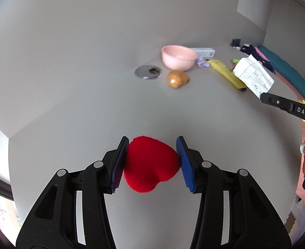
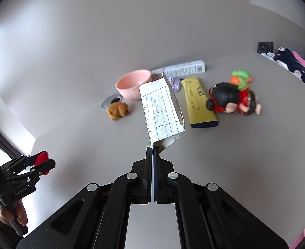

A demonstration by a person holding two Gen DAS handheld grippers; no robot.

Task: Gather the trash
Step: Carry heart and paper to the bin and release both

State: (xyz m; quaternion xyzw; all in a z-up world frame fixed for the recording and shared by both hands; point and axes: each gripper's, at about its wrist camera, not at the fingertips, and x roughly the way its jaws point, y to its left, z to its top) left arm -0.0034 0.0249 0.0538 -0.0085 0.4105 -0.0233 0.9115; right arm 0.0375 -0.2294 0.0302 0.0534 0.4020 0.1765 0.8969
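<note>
Closed flat, the right gripper (image 2: 153, 148) pinches a lined paper scrap (image 2: 162, 112) at frame centre, lifted off the counter (image 2: 245, 155), likely as trash for the pink bowl (image 2: 132, 84). Left gripper (image 1: 152, 161) clasps a red plush heart (image 1: 151, 164).

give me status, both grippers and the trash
Left gripper shut on red plush heart, at table level. Right gripper shut on folded lined paper, lifted. Pink bowl ahead, nothing blocking it.
</note>
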